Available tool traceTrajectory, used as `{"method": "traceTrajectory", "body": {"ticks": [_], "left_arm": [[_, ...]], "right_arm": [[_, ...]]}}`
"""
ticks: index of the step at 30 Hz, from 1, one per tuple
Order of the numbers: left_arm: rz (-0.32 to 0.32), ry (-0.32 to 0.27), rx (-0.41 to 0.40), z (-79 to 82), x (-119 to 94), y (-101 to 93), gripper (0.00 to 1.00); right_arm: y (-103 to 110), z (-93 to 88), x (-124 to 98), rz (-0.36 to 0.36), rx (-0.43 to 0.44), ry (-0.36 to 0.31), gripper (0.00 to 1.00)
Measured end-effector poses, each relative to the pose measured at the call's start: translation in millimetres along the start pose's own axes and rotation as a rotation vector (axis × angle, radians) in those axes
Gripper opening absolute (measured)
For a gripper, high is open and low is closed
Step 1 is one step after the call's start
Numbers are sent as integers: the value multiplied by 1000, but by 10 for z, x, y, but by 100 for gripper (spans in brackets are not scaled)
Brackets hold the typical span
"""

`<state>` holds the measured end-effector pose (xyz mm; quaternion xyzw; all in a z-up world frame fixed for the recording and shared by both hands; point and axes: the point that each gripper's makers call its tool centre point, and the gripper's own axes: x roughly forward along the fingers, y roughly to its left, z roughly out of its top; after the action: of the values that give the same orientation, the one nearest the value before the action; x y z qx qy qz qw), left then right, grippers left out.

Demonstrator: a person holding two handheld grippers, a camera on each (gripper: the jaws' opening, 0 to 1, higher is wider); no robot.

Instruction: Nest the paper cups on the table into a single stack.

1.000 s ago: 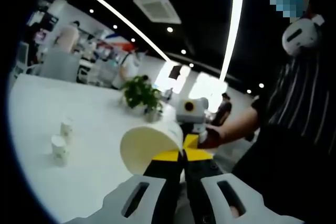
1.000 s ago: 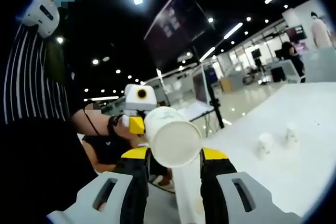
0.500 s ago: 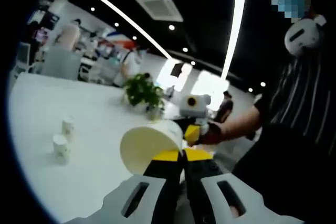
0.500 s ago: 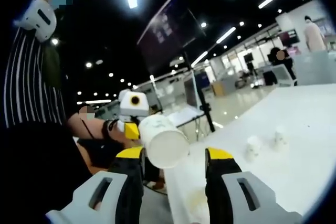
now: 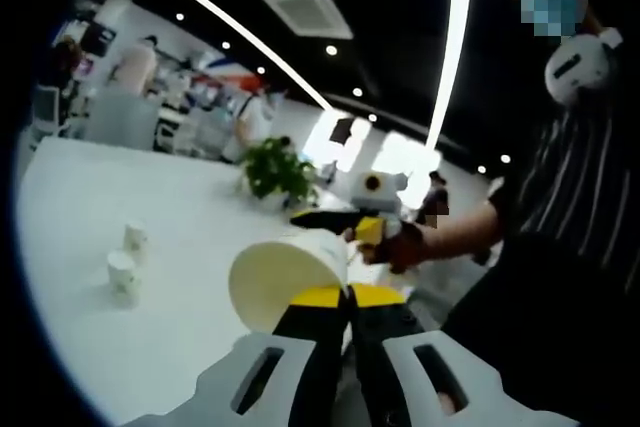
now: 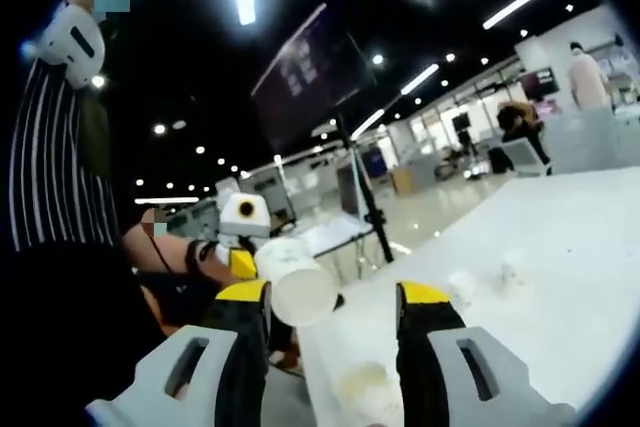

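Looking along my left claw (image 5: 348, 295), I see its yellow-tipped jaws pressed together on the rim of a pale cream paper cup (image 5: 285, 282), which lies tilted on its side with the mouth turned toward me and to the left. Two small white cups (image 5: 128, 258) with faint printed patterns stand upright, near each other, farther out on the white counter (image 5: 80, 217), well apart from the held one. My right claw (image 6: 331, 299) has its jaws spread wide with nothing between them. In the right gripper view the held cup (image 6: 293, 280) shows its white base, just beyond the spread jaws, and another cup (image 6: 362, 387) sits low on the counter edge, blurred.
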<state>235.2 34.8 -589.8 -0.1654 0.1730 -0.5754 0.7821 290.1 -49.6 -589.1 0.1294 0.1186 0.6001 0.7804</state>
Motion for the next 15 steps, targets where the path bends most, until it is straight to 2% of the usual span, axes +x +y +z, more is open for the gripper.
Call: {"method": "traceTrajectory", "body": {"ticks": [4,11,15], "left_arm": [[-5,24,1,-44,7,-13,0],[2,43,3,-72,-5,5,0],[12,96,18,-160,-2,17,0]], "right_arm": [[-134,81,-85,-69,-8,-31,58],[-345,117,-183,-159,-32,-46,67],[-475,77,-238,-215,-55,-24,72]]}}
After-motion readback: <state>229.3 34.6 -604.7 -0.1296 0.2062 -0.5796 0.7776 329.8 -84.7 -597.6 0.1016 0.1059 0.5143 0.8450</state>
